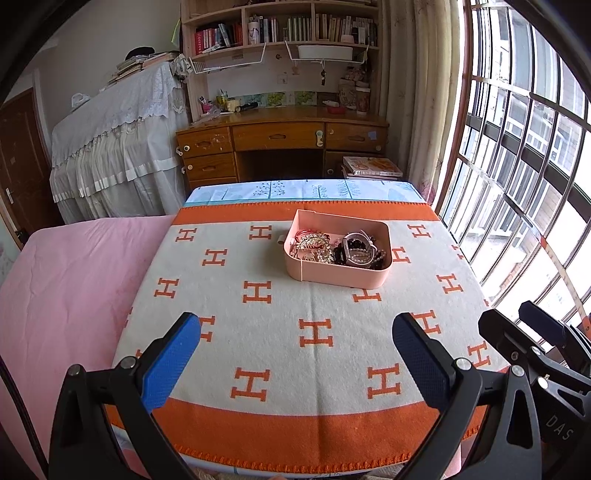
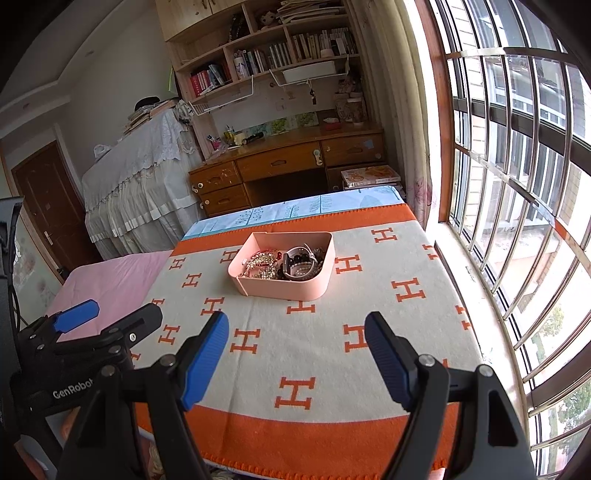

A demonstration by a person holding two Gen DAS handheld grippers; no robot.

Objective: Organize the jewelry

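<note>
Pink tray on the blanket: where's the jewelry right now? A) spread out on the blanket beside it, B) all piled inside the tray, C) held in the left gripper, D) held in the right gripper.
B. The bracelets and beads all lie heaped within the walls of the pink tray, the blanket around it carries none, and both the left gripper and right gripper hang open and hold nothing.

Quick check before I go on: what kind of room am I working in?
Probably a bedroom or study at home: a wooden desk under bookshelves, a barred window, and the pink jewelry box on a blanket.
</note>
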